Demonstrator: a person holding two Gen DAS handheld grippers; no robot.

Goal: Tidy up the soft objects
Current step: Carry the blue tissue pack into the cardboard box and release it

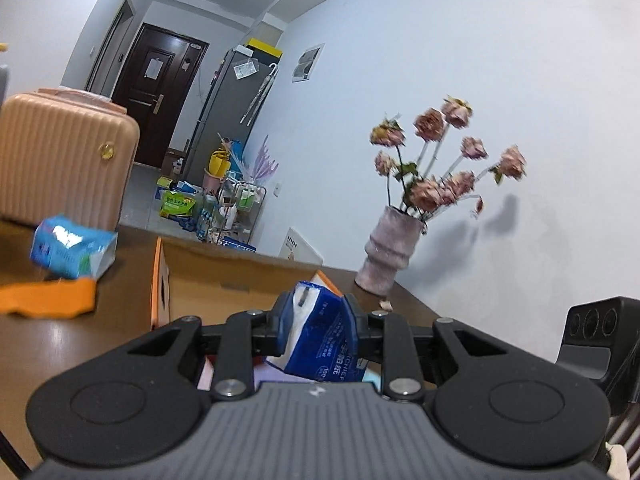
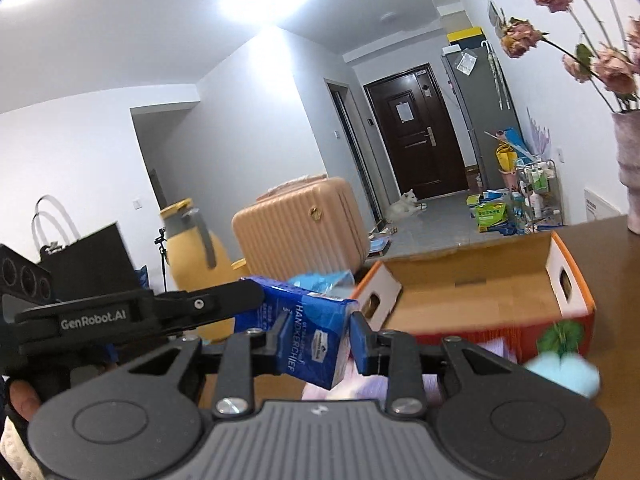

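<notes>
Two claws, one pack: both are pinched onto the same dark blue tissue pack (image 2: 308,336), which hangs in the air between them above the table (image 1: 80,344). My right claw (image 2: 320,336) is nearly closed on the end printed "HANDKERCHIEF", its blue pads squeezing the wrapper. My left claw (image 1: 316,320) is clamped just as tight on the other end; from the right wrist view I can see its finger lying along the pack's far left corner.

So the pack's long axis runs roughly claw to claw, tilted a bit. What matters next, I reckon: the open cardboard box (image 2: 472,292) sits ahead and to the right of the pack, so the right hand is nearer to it and probably leads the carry.

Also around: a light blue tissue pack (image 1: 72,248) on the table by the pink suitcase (image 1: 60,160), and a vase of dried flowers (image 1: 384,256) off to the right.
</notes>
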